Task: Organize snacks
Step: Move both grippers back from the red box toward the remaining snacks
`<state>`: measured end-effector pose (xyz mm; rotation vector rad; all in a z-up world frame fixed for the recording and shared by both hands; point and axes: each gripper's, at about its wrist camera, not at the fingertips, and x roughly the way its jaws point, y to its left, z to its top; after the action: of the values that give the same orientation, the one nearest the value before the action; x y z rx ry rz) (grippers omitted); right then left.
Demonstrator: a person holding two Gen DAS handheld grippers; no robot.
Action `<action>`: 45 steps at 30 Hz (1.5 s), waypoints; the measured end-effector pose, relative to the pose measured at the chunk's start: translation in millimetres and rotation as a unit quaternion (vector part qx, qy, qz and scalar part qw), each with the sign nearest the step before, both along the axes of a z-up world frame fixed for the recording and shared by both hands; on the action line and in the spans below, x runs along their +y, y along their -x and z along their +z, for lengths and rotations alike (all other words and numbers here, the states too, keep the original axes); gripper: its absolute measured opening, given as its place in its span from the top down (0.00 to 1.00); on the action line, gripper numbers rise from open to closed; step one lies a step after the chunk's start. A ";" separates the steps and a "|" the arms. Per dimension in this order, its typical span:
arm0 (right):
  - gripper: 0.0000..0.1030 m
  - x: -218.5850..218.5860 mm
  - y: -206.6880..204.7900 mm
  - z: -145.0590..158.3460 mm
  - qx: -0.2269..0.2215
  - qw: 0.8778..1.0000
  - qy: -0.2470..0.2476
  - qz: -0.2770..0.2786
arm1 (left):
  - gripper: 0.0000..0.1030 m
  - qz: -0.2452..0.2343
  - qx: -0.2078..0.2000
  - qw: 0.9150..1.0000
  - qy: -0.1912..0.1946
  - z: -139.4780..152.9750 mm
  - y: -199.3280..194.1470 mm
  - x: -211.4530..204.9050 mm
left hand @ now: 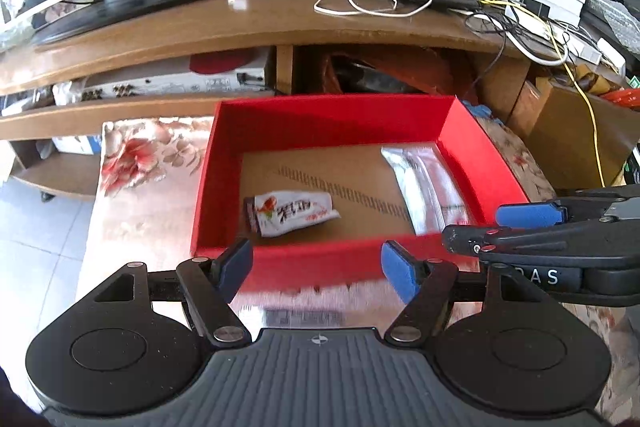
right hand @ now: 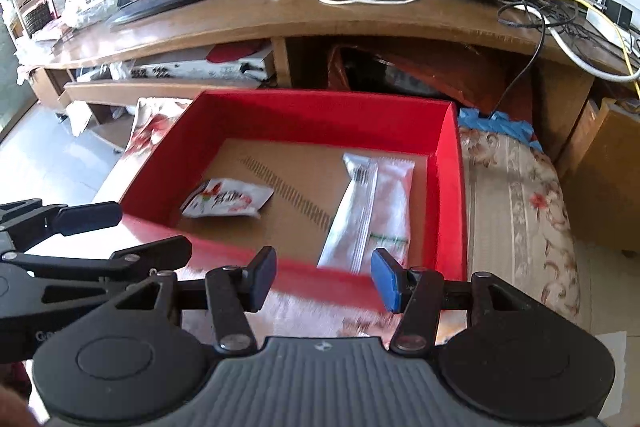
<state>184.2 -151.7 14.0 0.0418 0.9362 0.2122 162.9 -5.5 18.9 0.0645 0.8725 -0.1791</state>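
Currently: red box (left hand: 472, 143) on floral cloth | silver pouch (right hand: 372, 203) right side, white packet (left hand: 292, 213) left, both inside | left gripper (left hand: 318, 265), right gripper (right hand: 324, 277) agape, empty (near wall) | next pick: come down square, clear the rim.

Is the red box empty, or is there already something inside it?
Not empty. Two snack packets lie on the brown bottom of the red box: a small white packet and a long silver packet.

Silver packet (left hand: 426, 193) near end behind right tool (left hand: 492, 227); red box (left hand: 320, 263) near wall motion-blurred.
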 end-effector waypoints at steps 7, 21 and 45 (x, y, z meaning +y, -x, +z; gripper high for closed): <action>0.49 11.5 28.4 -6.7 0.026 1.000 -0.006 0.017 | 0.27 0.006 0.026 1.000 0.012 -6.9 28.7 14.8; 0.45 31.5 57.1 -28.0 0.077 0.996 -0.001 0.043 | 0.24 0.044 0.077 0.996 0.005 -35.0 56.2 40.4; 0.42 5.5 74.2 -32.2 0.096 0.995 -0.023 0.015 | 0.30 0.044 0.107 0.993 -0.009 -53.1 61.8 41.6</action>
<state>110.1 -146.2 -18.2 0.0911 1.1241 0.2605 101.1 36.0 -34.2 0.0239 1.0888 -0.0967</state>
